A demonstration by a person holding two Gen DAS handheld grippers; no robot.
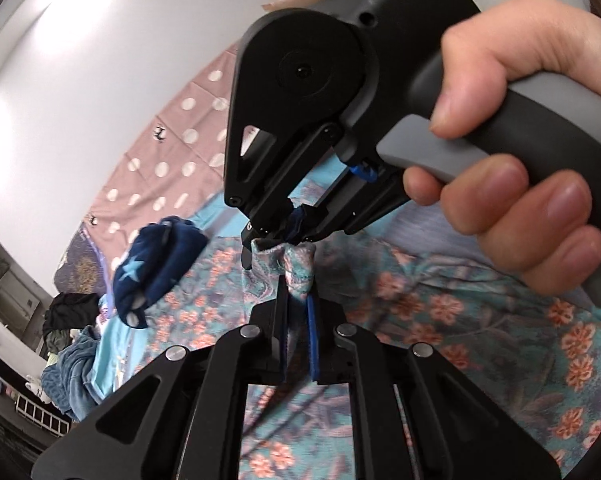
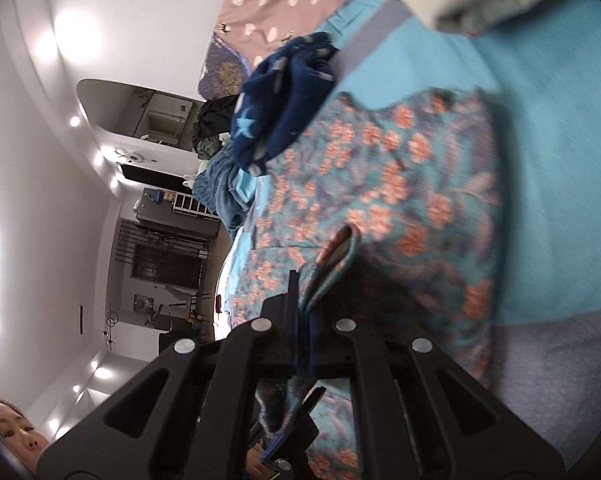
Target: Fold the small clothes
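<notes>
1. Left gripper [image 1: 298,316] had its fingers clenched on the floral garment [image 1: 300,268].
2. Right gripper [image 1: 278,236] pinched the same edge, just ahead of the left fingers; cloth draped below onto the bed [image 2: 548,184].

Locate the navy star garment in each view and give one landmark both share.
Left wrist: navy star garment sits left of centre, lying on the floral cloth, beyond the left gripper.
Right wrist: it sits upper centre, at the floral cloth's far edge.
Shared landmark: the pink dotted fabric behind it.
</notes>
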